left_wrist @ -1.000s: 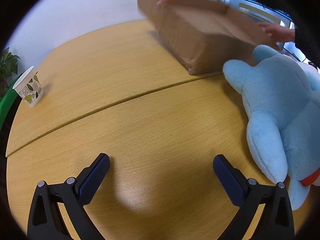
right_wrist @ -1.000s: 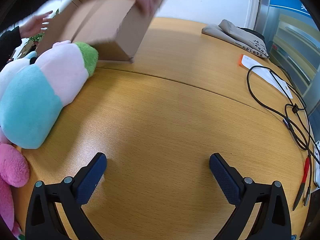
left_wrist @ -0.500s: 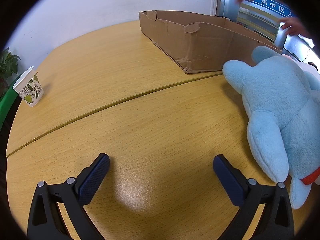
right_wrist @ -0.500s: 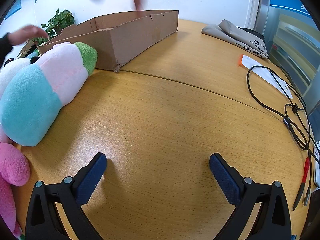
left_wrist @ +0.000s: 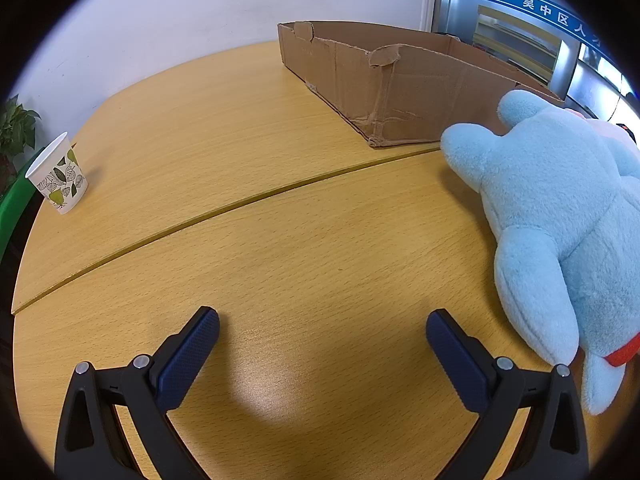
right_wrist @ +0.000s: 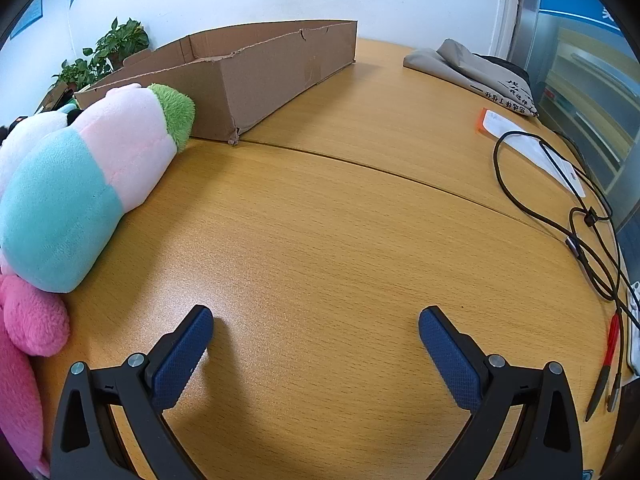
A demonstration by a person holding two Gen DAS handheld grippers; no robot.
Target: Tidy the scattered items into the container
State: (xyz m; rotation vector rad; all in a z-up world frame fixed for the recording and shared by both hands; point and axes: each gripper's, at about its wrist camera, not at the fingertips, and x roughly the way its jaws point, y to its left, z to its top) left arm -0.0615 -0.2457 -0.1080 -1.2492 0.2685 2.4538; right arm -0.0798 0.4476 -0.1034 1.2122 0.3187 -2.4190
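Observation:
A shallow open cardboard box (left_wrist: 404, 80) stands at the back of the wooden table; it also shows in the right wrist view (right_wrist: 256, 76). A light blue plush toy (left_wrist: 560, 208) lies at the right of the left wrist view, in front of the box. A plush in teal, pink and green (right_wrist: 92, 176) and a pink plush (right_wrist: 28, 328) lie at the left of the right wrist view. My left gripper (left_wrist: 322, 330) is open and empty over bare table. My right gripper (right_wrist: 316, 330) is open and empty too.
A paper cup with a leaf print (left_wrist: 58, 178) stands at the table's left edge. A folded grey bag (right_wrist: 476, 72), a paper slip (right_wrist: 532, 144), black cables (right_wrist: 576, 224) and red pens (right_wrist: 608, 360) lie on the right side. Potted plants (right_wrist: 104, 56) stand behind the box.
A person's hands set the cardboard box down flat at the back of the table and then left the view. Neither gripper has moved.

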